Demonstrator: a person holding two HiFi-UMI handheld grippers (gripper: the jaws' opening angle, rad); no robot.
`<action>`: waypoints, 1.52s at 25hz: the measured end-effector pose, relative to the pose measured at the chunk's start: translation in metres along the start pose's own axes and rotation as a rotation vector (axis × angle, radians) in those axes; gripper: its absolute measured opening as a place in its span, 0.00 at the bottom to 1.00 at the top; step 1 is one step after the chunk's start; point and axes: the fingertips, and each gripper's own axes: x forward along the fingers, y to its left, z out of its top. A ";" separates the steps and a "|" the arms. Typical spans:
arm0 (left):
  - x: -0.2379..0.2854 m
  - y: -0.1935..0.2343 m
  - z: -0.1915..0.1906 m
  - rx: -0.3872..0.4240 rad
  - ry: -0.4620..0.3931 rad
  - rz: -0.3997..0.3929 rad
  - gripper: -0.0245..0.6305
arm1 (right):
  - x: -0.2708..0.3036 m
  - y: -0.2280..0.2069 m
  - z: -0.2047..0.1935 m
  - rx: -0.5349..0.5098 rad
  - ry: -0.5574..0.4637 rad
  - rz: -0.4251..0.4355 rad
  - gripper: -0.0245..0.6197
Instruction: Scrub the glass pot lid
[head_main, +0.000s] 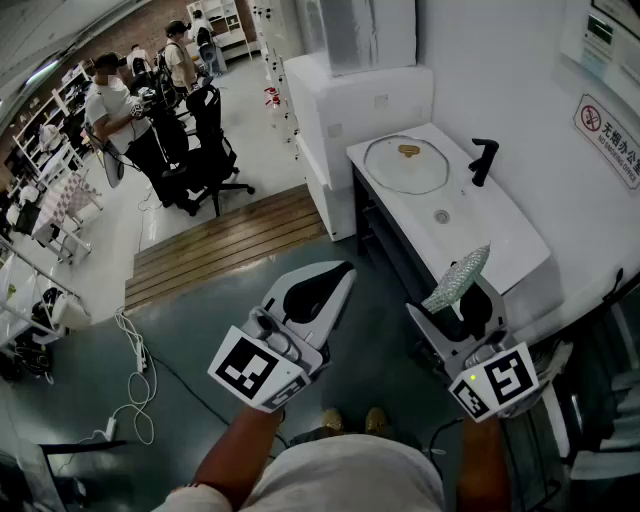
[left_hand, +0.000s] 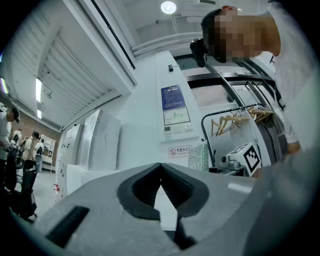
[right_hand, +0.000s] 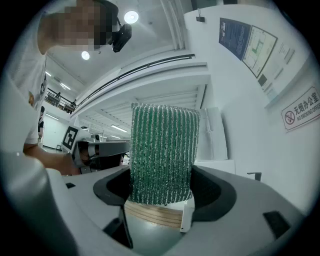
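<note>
left hand-held gripper (left_hand: 160, 168) (empty) is pressing shut; right hand-held gripper (right_hand: 161, 194) is clamping a green scrubber (right_hand: 161, 150), well apart from the glass pot lid (head_main: 405, 165).

Two tools (head_main: 343, 270) (head_main: 450, 312), one sponge (head_main: 458, 278), one glass lid (head_main: 405, 165), one faucet (head_main: 482, 160).

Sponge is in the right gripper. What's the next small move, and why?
Probably step toward the sink and carry the right gripper, clamped on the green sponge, out over the glass pot lid. The lid lies flat by the black faucet, well ahead of both grippers. The left gripper is shut and empty.
</note>
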 end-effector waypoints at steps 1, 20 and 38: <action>0.001 0.001 -0.001 -0.002 -0.002 0.000 0.06 | 0.001 0.000 -0.001 -0.002 0.001 0.000 0.58; -0.033 0.070 -0.015 -0.048 -0.002 0.036 0.06 | 0.047 0.018 -0.006 0.047 0.002 -0.020 0.58; -0.008 0.136 -0.042 -0.064 0.006 0.048 0.06 | 0.093 -0.020 -0.019 0.038 0.009 -0.066 0.58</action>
